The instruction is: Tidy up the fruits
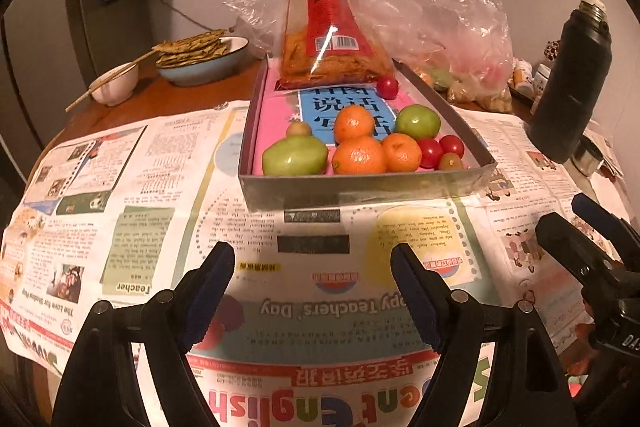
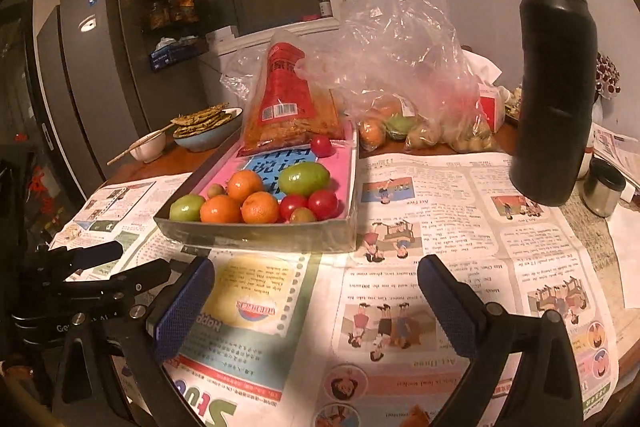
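Observation:
A shallow grey cardboard tray [image 1: 360, 183] [image 2: 256, 231] stands on the newspaper ahead of both grippers. At its near end lie three oranges [image 1: 360, 155] [image 2: 260, 207], two green fruits [image 1: 294, 157] [image 2: 304, 178] and several small red tomatoes [image 1: 430, 151] [image 2: 323, 203]. One more red tomato [image 1: 387, 87] lies farther back beside a snack bag [image 1: 332, 43] with a red label. My left gripper [image 1: 312, 259] hangs open over the newspaper, short of the tray, with nothing between its fingers. My right gripper [image 2: 316, 265] is open and holds nothing, just right of the left one.
A tall black flask [image 1: 572, 83] [image 2: 554, 87] stands at the right, with a metal cup [image 2: 604, 187] behind it. A clear plastic bag [image 2: 400, 87] of more fruit lies behind the tray. At the back left are a bowl of flatbreads [image 1: 200, 55] and a small bowl with chopsticks [image 1: 116, 83].

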A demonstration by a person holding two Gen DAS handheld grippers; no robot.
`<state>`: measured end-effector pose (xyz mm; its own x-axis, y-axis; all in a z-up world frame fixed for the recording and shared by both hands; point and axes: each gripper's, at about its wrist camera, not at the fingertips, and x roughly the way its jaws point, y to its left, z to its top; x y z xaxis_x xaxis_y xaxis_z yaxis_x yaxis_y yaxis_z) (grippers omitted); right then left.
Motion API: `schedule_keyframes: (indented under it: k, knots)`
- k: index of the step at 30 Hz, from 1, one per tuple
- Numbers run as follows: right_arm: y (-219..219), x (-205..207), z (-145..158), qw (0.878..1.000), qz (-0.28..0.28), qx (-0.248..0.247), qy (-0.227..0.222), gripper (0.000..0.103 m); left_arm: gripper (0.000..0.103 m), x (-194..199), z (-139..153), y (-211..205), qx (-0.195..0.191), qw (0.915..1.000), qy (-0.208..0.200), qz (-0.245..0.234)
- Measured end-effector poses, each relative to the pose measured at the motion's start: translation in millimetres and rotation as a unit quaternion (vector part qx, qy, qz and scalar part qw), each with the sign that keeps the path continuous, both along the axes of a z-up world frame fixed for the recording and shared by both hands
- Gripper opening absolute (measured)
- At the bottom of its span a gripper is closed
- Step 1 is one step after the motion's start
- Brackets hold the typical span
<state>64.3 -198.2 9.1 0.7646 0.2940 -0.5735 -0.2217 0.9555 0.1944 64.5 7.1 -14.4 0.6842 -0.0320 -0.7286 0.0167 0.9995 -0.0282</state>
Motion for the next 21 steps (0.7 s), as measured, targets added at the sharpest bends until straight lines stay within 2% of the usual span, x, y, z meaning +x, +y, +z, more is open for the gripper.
schedule_keyframes:
  k: [14,21]
  knots:
    - [10,-9,-6,1.0,0.014,-0.01,0.003,0.102,0.081,-5,-12,4,0.01,0.9997,0.018,0.009]
    - [15,-12,-7,1.0,0.017,-0.014,0.002,0.102,0.081,-5,-11,5,0.009,0.9998,0.015,0.009]
